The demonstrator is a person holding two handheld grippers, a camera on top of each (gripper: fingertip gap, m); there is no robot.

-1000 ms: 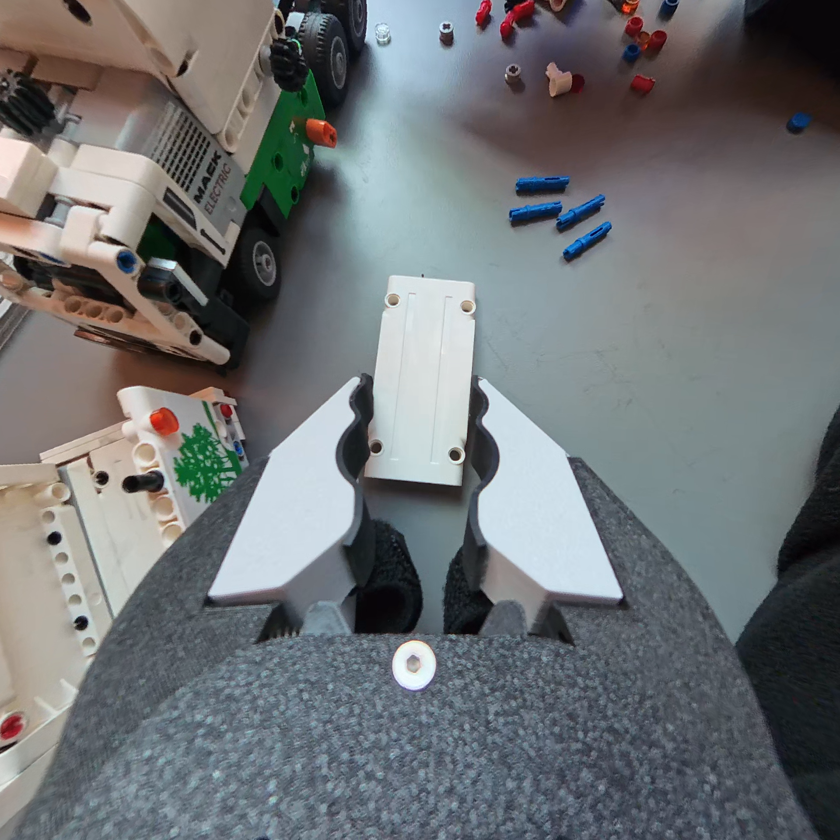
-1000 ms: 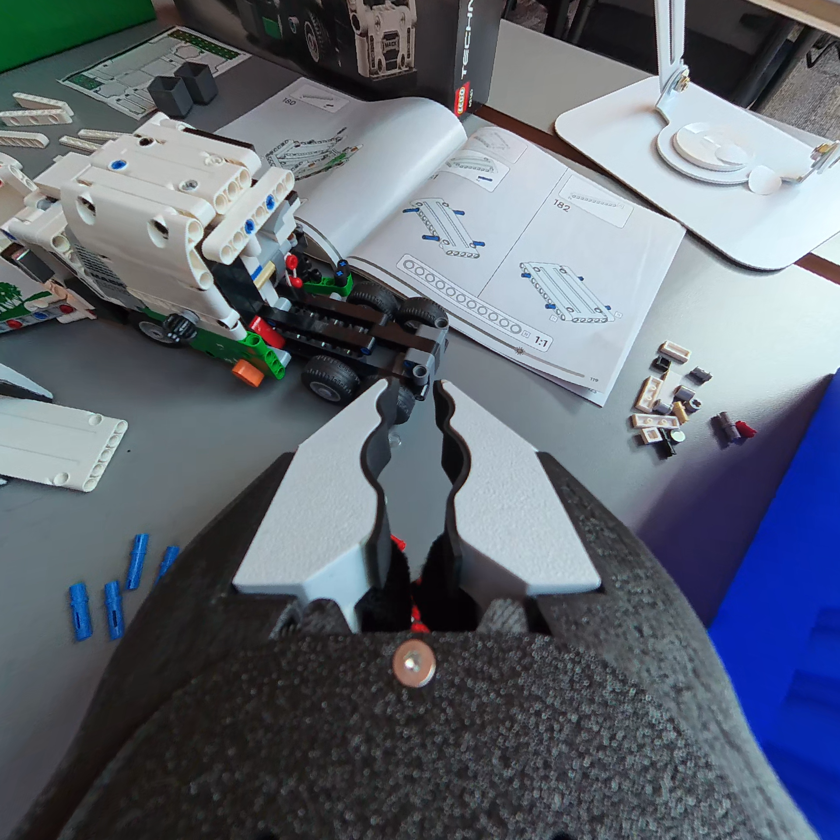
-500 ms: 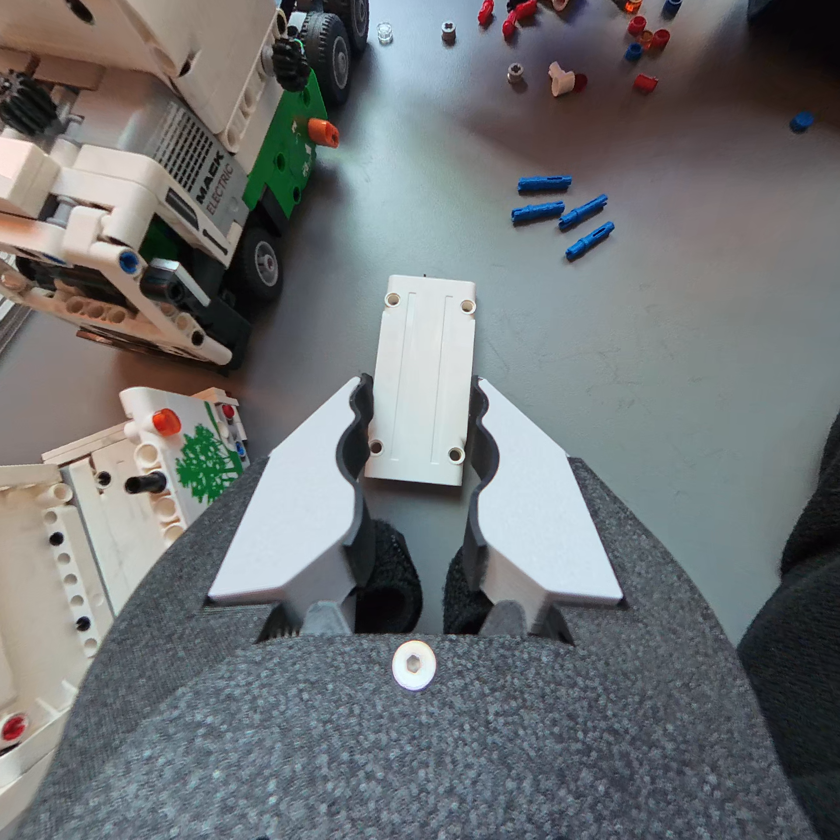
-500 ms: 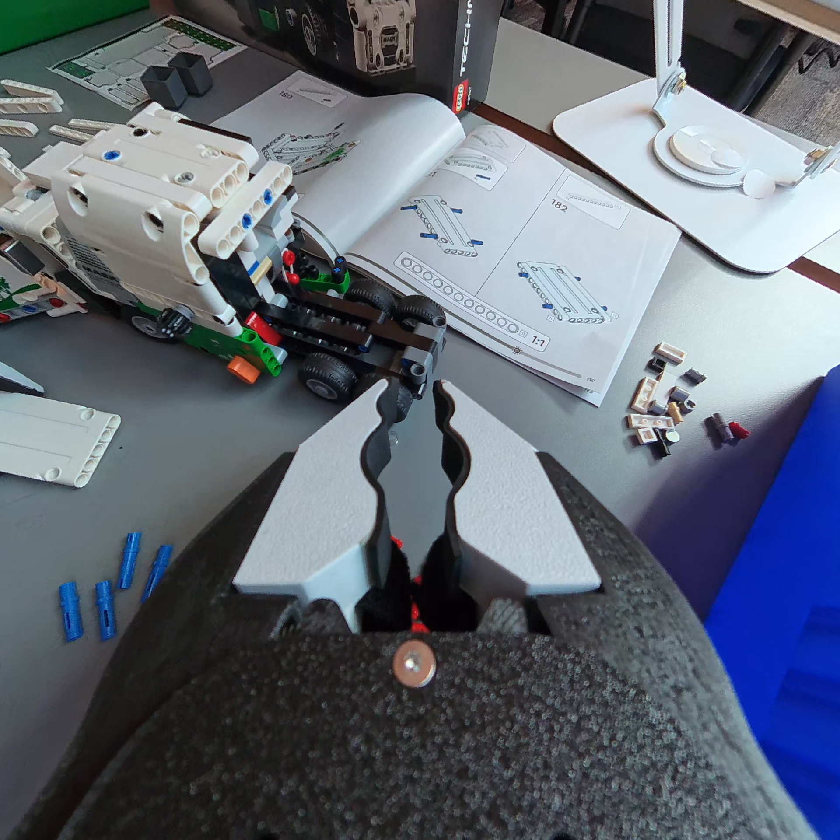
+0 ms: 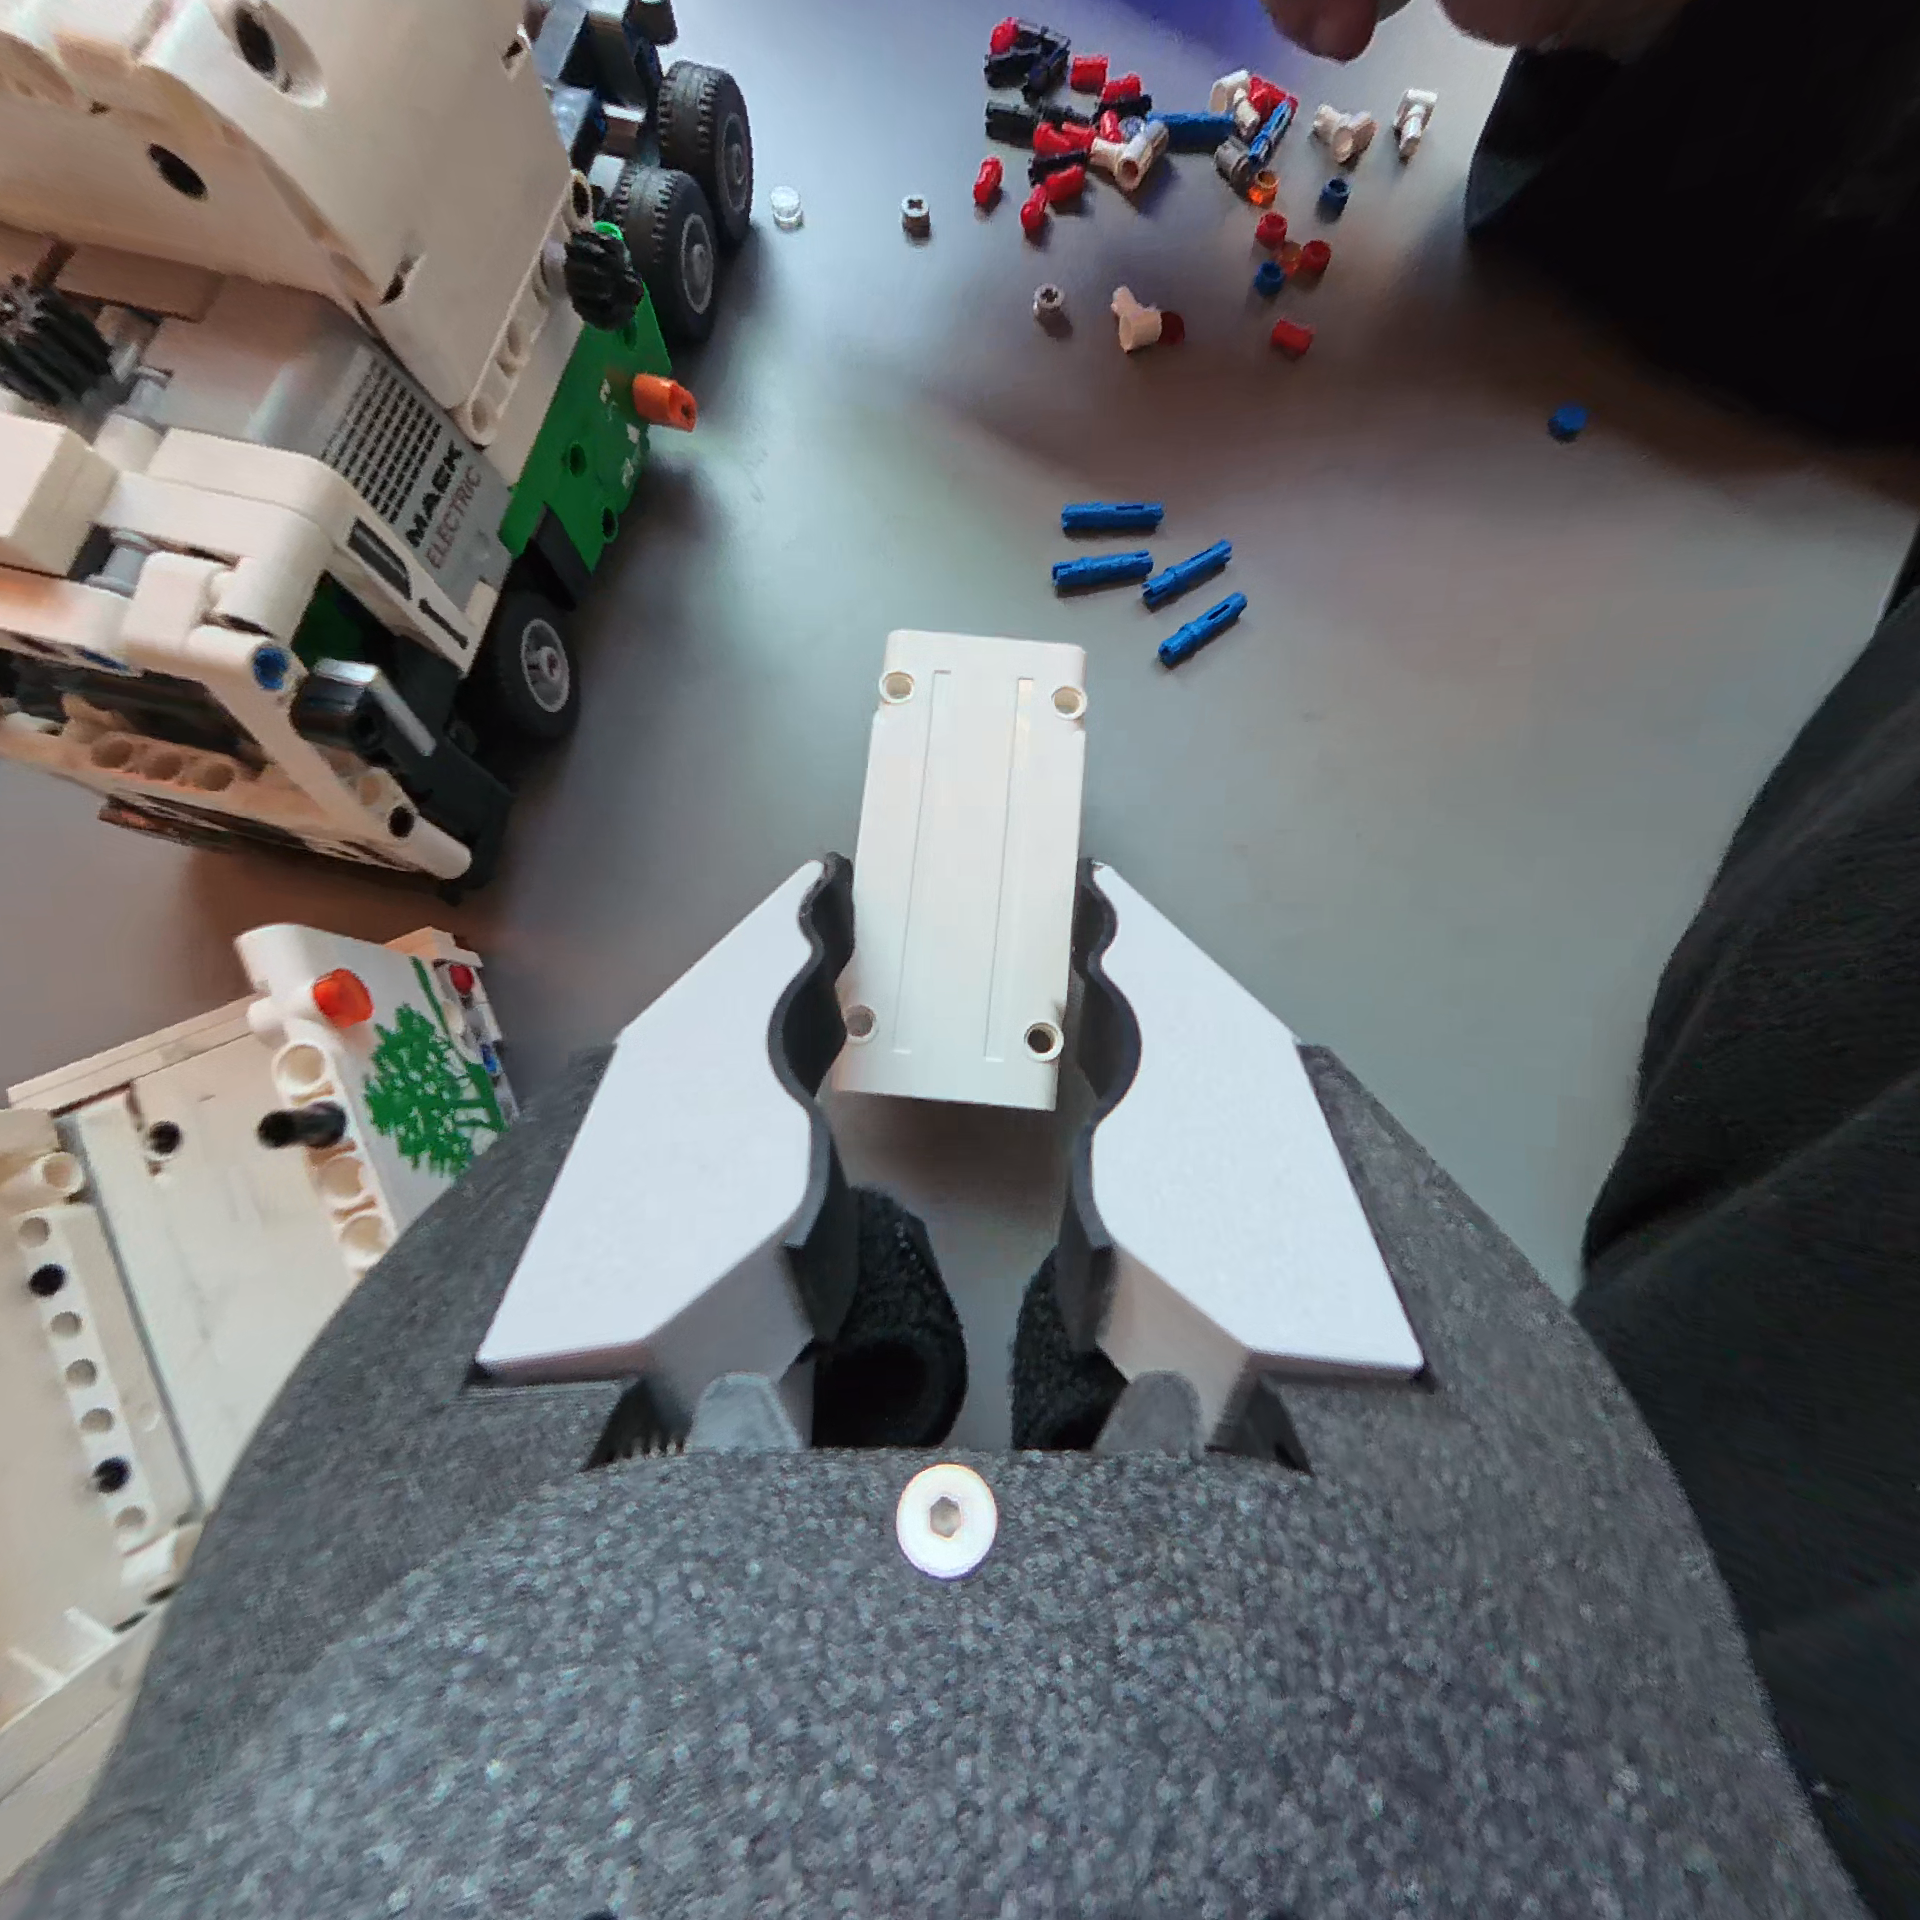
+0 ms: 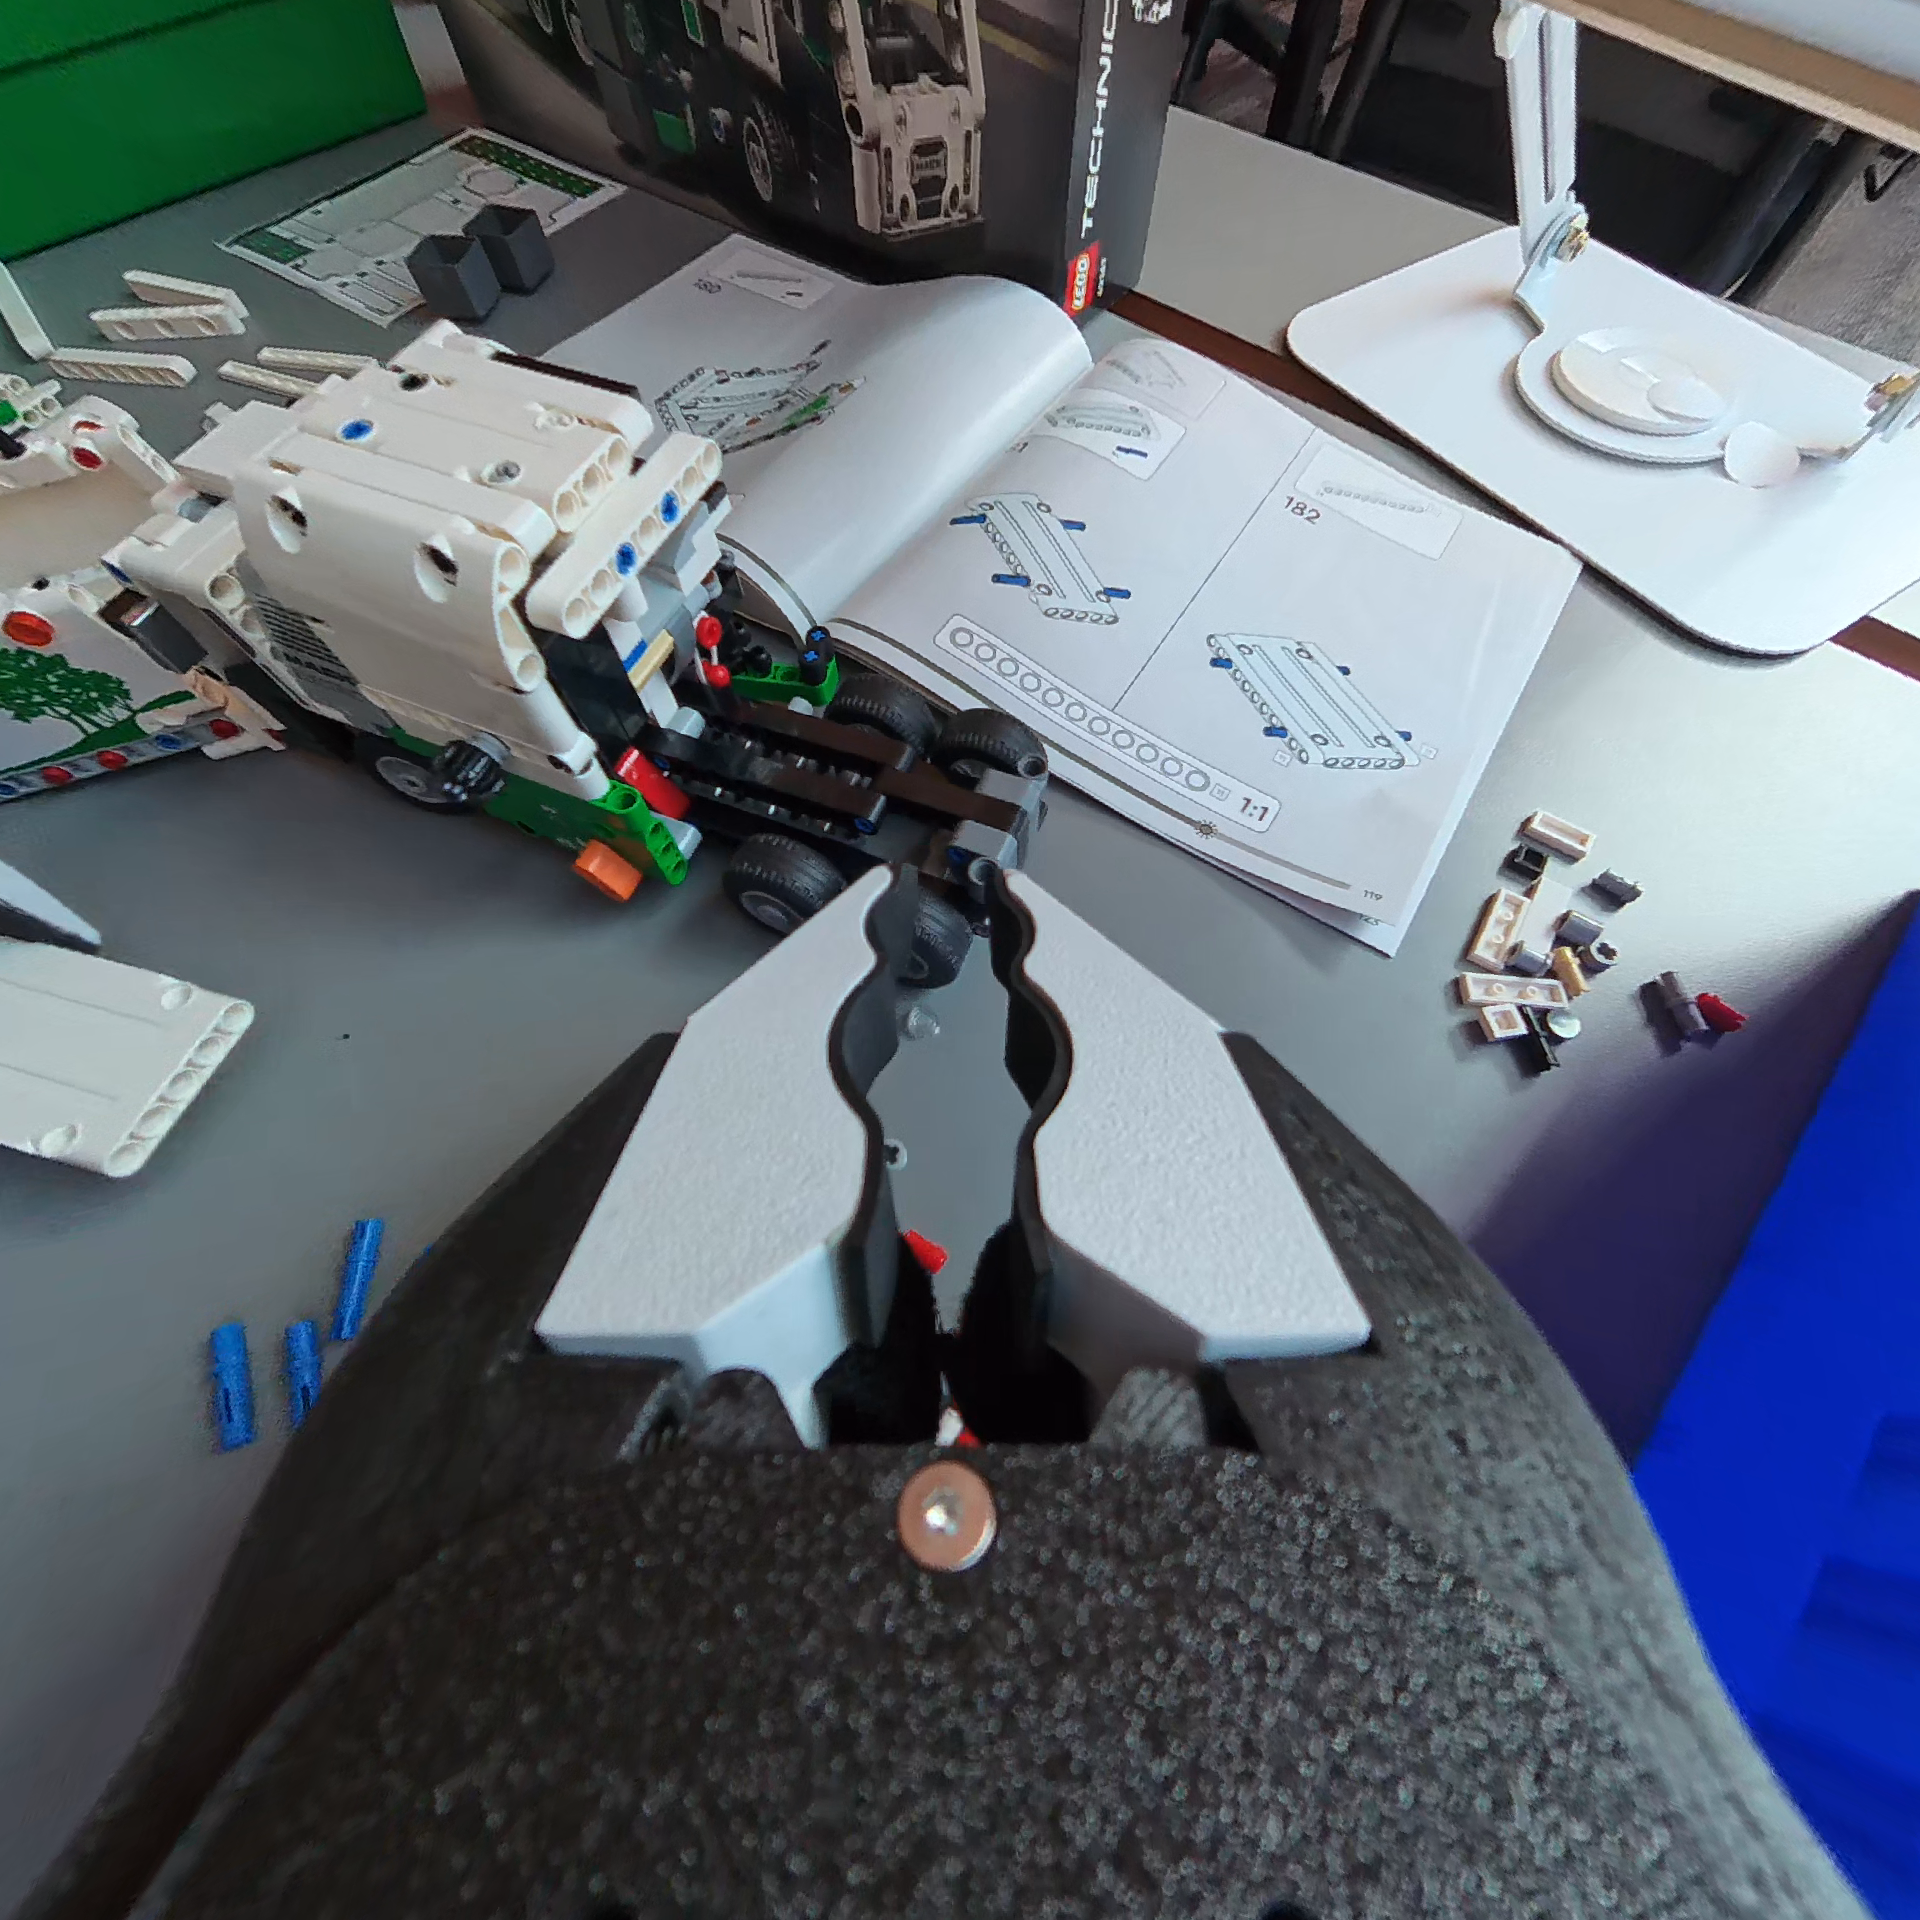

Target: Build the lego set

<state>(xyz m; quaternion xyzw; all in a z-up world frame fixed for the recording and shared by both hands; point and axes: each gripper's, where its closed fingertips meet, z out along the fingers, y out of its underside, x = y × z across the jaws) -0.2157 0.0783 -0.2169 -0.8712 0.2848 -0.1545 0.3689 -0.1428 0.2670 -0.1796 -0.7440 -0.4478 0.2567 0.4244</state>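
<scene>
Grey tabletop point(image 5: 1403, 831) below, the left gripper point(image 5: 961, 883) pinches a stiff, light white panel point(image 5: 966, 831) by its long edges; the right gripper point(image 6: 945, 894) sits narrow, empty.

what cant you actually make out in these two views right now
- Left wrist view: the white panel's underside faces away, and the left gripper covers its side edges.
- Right wrist view: the right gripper body hides the table beneath it, and one blue pin is partly covered.
- Right wrist view: the small parts are too tiny to identify.

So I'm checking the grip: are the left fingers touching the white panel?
Touching. The left wrist view shows both fingers pressed against the white panel along its long edges.
</scene>
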